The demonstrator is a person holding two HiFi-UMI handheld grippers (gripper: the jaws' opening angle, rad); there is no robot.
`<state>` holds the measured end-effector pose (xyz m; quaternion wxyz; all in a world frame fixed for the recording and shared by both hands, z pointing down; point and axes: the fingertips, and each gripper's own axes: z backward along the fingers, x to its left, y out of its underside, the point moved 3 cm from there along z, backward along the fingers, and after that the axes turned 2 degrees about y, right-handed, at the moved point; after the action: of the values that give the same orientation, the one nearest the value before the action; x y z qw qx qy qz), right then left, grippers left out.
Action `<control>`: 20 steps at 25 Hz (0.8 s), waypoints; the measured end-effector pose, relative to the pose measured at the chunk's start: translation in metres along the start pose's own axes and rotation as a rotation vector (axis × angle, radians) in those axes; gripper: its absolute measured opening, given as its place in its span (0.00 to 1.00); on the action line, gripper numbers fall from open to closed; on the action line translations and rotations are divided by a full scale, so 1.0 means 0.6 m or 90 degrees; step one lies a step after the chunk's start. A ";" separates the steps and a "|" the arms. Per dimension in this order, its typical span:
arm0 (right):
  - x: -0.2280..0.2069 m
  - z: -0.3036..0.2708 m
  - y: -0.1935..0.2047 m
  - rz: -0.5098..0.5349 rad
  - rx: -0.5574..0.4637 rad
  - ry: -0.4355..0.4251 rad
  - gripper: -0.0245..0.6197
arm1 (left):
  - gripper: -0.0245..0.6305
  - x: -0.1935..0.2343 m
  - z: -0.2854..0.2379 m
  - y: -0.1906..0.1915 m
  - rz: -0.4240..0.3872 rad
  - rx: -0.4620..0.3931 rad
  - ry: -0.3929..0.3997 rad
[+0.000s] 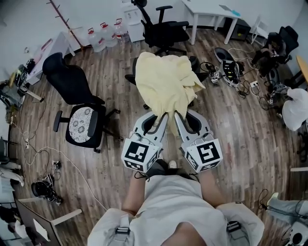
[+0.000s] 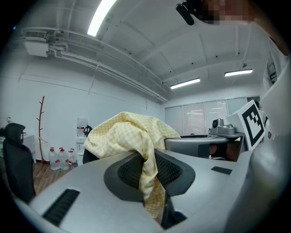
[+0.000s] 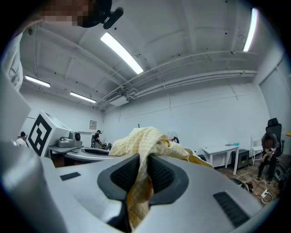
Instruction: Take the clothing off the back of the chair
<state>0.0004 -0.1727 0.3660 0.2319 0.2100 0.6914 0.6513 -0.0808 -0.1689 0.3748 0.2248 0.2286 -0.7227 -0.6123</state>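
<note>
A pale yellow checked garment (image 1: 163, 84) hangs spread out in front of me, covering most of a black office chair (image 1: 132, 78) behind it. My left gripper (image 1: 164, 115) is shut on the garment's near hem, and my right gripper (image 1: 177, 114) is shut on the same hem just beside it. In the left gripper view the yellow garment (image 2: 136, 136) runs up from between the pads and bunches ahead. In the right gripper view the yellow garment (image 3: 145, 145) is pinched between the dark pads (image 3: 122, 173) and trails below them.
A second black chair (image 1: 79, 108) with a white patterned seat stands at the left. Another black chair (image 1: 163, 29) and a white table (image 1: 211, 12) are at the back. Water bottles (image 1: 103, 36) line the far wall. Cables and gear (image 1: 231, 72) litter the wooden floor at right.
</note>
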 end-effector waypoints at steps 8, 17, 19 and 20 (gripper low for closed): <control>0.020 0.013 -0.005 0.002 -0.009 -0.019 0.14 | 0.15 -0.009 0.025 -0.003 -0.006 -0.002 -0.014; 0.038 0.029 -0.011 0.007 -0.014 -0.019 0.14 | 0.15 -0.020 0.047 -0.006 -0.008 -0.008 -0.007; 0.044 0.033 -0.011 0.008 -0.016 -0.015 0.14 | 0.15 -0.022 0.053 -0.005 -0.009 -0.009 -0.003; 0.046 0.035 -0.012 0.008 -0.016 -0.012 0.14 | 0.15 -0.023 0.056 -0.006 -0.009 -0.010 0.000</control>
<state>-0.0094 -0.1398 0.3565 0.2371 0.2174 0.6799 0.6590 -0.0898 -0.1350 0.3655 0.2226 0.2318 -0.7164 -0.6192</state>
